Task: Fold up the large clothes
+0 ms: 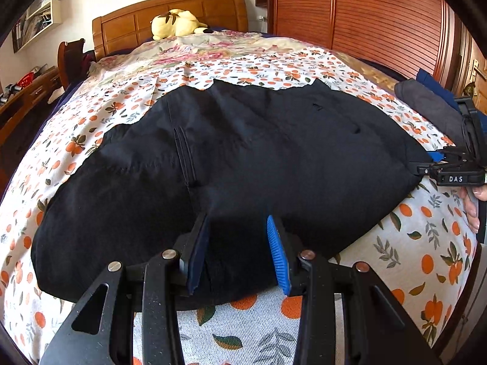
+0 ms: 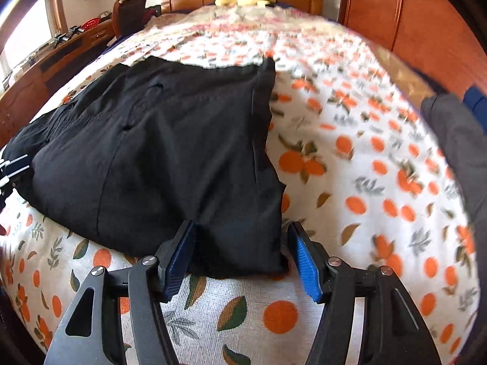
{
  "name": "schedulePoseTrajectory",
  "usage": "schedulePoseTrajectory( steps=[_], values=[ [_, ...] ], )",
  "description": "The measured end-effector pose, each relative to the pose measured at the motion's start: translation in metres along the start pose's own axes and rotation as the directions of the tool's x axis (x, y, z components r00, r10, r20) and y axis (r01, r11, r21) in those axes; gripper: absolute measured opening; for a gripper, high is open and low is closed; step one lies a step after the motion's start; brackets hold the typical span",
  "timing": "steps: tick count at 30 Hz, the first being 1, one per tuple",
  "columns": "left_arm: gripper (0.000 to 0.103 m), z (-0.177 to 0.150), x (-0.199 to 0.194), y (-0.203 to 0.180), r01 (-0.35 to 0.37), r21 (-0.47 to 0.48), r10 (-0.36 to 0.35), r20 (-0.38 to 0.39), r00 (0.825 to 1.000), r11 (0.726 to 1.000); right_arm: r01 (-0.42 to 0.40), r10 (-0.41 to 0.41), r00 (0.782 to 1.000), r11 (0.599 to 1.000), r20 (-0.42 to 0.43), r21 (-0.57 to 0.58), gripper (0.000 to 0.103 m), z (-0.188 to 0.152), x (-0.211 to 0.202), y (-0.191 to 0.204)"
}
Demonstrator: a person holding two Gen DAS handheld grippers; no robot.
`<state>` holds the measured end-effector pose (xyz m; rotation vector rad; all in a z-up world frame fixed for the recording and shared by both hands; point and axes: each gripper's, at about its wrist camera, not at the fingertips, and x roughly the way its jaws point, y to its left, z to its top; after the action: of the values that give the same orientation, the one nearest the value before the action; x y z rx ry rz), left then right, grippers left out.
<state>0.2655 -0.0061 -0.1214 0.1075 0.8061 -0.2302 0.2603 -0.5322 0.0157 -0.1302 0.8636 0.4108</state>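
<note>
Pants, I think, or some other big black garment [image 1: 231,164], lie flat on the bed, across the orange-fruit bedsheet [image 1: 426,261]. The cloth looks folded over once already, because the near edge is thick and the shape is a wide block. Its near edge sits close to me, at the foot end of the bed.

My left gripper [image 1: 240,252] reaches over that near edge. Its two blue pads stand a little apart, and a bump of black cloth sits between them. I cannot tell if the pads really pinch the cloth or just stand around it.

My right gripper [image 2: 243,255] is at the right near corner of the garment. Its pads are spread wide, with the corner of the cloth between them, and they do not squeeze it. In the left view I see this gripper from the side, at the far right tip of the cloth, with my hand [image 1: 471,210] behind it.

I think I am at the step of taking hold of the near edge for the next fold. Next, both grippers need to close on the cloth, grab all the layers together, then lift and carry the edge over toward the headboard [image 1: 170,15]. I should lift both sides evenly so the fold stays straight.

Farther off, a yellow plush toy [image 1: 176,24] rests by the headboard, and some grey and blue clothes [image 1: 432,106] wait at the right side.
</note>
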Motion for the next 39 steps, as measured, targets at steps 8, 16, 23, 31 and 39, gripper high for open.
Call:
schedulePoseTrajectory(
  steps=[8, 16, 23, 31, 39],
  values=[
    [0.04, -0.002, 0.003, 0.002, 0.012, -0.008, -0.012, -0.012, 1.0, 1.0, -0.096, 0.096, 0.995, 0.995, -0.022, -0.003, 0.043, 0.007, 0.005, -0.006],
    [0.04, 0.002, -0.01, 0.007, 0.037, -0.016, -0.036, 0.005, 0.999, 0.999, -0.101, 0.105, 0.989, 0.994, 0.106, -0.034, 0.014, 0.026, -0.042, 0.002],
    [0.04, 0.003, -0.045, 0.035, 0.032, -0.053, -0.028, 0.074, 0.997, 0.998, -0.097, 0.123, 0.962, 0.988, 0.242, -0.117, 0.013, 0.064, -0.09, 0.05],
    [0.04, -0.011, -0.087, 0.092, -0.019, -0.14, 0.039, 0.138, 0.99, 0.99, -0.13, 0.213, 0.929, 0.954, 0.304, -0.272, 0.012, 0.089, -0.109, 0.141],
    [0.04, -0.028, -0.118, 0.138, -0.044, -0.225, 0.087, 0.184, 0.979, 0.973, -0.246, 0.353, 0.893, 0.903, 0.279, -0.354, 0.012, 0.091, -0.093, 0.231]
  ],
)
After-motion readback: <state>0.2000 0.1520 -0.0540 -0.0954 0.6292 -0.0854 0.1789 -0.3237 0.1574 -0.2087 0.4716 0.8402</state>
